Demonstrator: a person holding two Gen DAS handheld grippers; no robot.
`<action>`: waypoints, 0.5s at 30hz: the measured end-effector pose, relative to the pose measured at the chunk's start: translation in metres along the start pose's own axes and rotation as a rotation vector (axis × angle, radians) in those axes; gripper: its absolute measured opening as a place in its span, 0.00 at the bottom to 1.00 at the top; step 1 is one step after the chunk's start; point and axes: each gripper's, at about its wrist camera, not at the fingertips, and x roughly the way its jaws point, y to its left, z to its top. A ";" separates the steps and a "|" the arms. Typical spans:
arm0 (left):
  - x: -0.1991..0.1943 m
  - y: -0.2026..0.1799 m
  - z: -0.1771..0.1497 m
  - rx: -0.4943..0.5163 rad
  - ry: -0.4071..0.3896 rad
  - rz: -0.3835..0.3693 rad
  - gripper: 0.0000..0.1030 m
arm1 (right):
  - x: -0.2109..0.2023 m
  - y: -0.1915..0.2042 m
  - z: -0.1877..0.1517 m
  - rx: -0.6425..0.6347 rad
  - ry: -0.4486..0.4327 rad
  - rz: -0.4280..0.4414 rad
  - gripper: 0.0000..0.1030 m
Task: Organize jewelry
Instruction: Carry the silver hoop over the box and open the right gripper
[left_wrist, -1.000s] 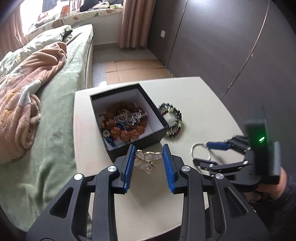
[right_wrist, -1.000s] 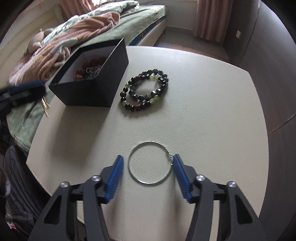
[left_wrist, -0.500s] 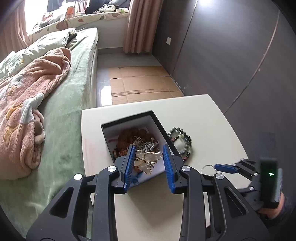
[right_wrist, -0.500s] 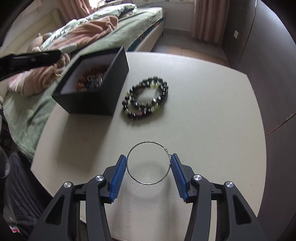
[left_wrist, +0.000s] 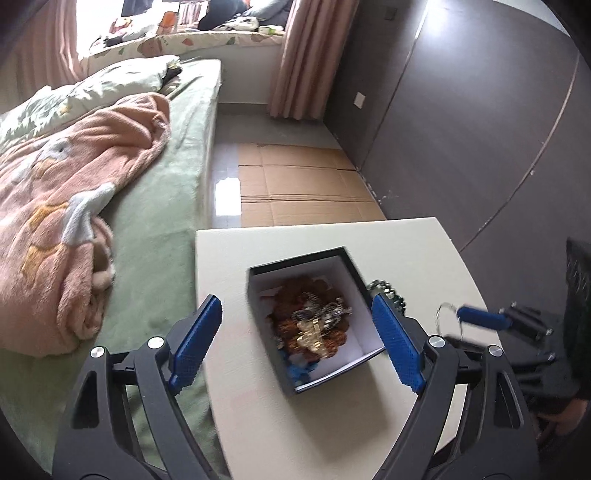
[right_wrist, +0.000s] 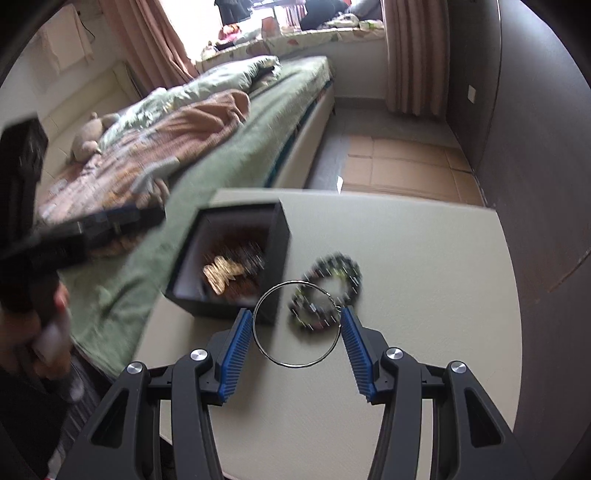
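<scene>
step: drop brooch, fetch ring | left tool (left_wrist: 295, 347) jaws opening, empty, over box (left_wrist: 354, 266) | brooch (right_wrist: 223, 275) in box | right tool (right_wrist: 297, 338) clenched on ring (right_wrist: 295, 364), above counter (right_wrist: 424, 266) | bracelet (right_wrist: 332, 291) beside box | next: carry ring over box, release

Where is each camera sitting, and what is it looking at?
Left wrist: sits on the left tool, looking down at the black box on the table; the tool's jaws are opening with nothing between them, and the right tool shows at the side.
Right wrist: sits on the right tool, which holds a silver ring, looking toward the beaded bracelet; a hand shows at the left.
Both show: box, gold butterfly, bed.
</scene>
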 end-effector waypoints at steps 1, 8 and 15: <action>-0.002 0.005 -0.001 -0.007 -0.001 0.001 0.81 | 0.001 0.003 0.004 -0.001 -0.005 0.006 0.47; -0.019 0.032 -0.004 -0.037 -0.021 0.021 0.89 | 0.012 0.029 0.031 -0.007 -0.020 0.065 0.48; -0.037 0.054 -0.002 -0.079 -0.054 0.028 0.95 | 0.027 0.051 0.048 0.004 -0.035 0.151 0.71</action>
